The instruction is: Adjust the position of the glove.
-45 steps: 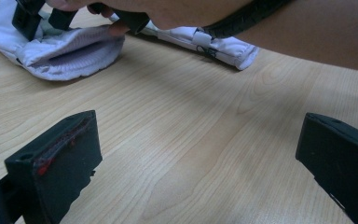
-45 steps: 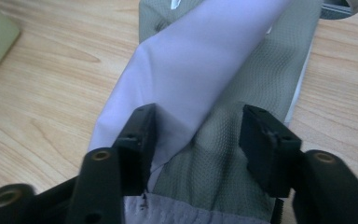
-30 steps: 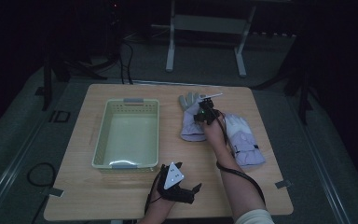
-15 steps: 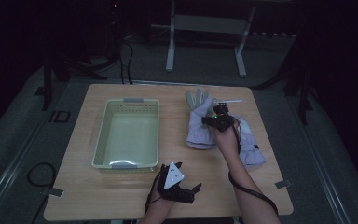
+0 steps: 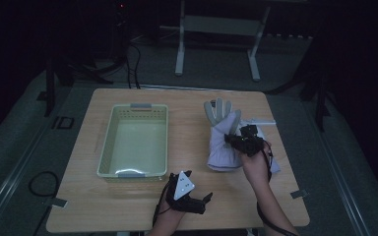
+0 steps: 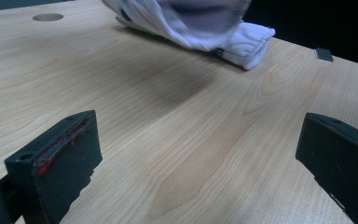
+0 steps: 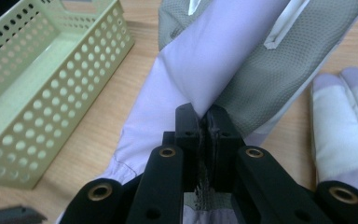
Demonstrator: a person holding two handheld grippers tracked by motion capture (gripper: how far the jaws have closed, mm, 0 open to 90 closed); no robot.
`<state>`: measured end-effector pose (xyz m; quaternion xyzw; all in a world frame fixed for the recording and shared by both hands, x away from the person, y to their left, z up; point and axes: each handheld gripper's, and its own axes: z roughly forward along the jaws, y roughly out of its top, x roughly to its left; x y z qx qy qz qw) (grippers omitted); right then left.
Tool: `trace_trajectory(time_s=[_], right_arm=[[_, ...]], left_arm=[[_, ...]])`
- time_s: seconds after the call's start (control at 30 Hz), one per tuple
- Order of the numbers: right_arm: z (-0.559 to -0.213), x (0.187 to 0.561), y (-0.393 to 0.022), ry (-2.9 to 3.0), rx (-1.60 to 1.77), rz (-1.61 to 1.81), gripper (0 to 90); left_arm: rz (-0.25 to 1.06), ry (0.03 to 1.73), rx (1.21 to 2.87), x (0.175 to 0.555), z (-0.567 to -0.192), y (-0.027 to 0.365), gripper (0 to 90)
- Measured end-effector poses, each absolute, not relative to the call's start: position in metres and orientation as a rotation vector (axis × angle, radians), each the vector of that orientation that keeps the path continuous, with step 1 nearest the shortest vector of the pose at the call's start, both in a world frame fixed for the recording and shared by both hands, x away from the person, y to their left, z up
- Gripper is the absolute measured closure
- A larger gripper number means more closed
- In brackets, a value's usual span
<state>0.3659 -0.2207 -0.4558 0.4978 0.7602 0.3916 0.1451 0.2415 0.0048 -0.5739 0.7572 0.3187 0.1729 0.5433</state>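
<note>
Gloves number two on the pale wooden table (image 5: 128, 206), beside one light green perforated plastic basket (image 5: 134, 140) and two black two-jaw grippers. In the high view the lavender-and-grey fabric glove (image 5: 221, 135) lies with its grey fingers pointing away from the person, its cuff toward them, just right of the basket. The second glove, lavender with white fingers (image 7: 345, 116), lies partly under it on the far side from the basket.

The right gripper (image 7: 208, 122) has its jaws pressed together on a pinched fold of the lavender-and-grey glove, where smooth lavender cloth meets grey mesh with a fine dimpled weave (a white strip runs across the mesh); the fold rises straight from the jaw tips. The basket's walls are rows of round holes.

The left gripper (image 5: 189, 194) rests low at the near edge of the table, well apart from the gloves, its jaws spread wide with only bare wood grain between them. A gathered white cuff shows beyond it.
</note>
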Motion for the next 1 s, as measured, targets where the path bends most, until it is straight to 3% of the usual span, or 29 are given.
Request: trace_trajectory(time_s=[0.27, 0.63, 0.83, 1.0], right_arm=[[-0.488, 0.360, -0.221, 2.237, 1.480, 1.066, 84.8], [-0.521, 0.385, -0.212, 2.289, 1.526, 0.954, 84.0], [-0.530, 0.388, -0.211, 2.284, 1.523, 0.925, 79.7], [-0.526, 0.387, -0.216, 2.265, 1.537, 0.962, 70.6]], left_arm=[[0.403, 0.759, 1.794, 0.242, -0.574, 0.005, 0.2], [0.391, 0.760, 1.792, 0.243, -0.574, 0.006, 0.2], [0.391, 0.760, 1.792, 0.243, -0.574, 0.006, 0.3], [0.393, 0.759, 1.793, 0.242, -0.574, 0.005, 0.3]])
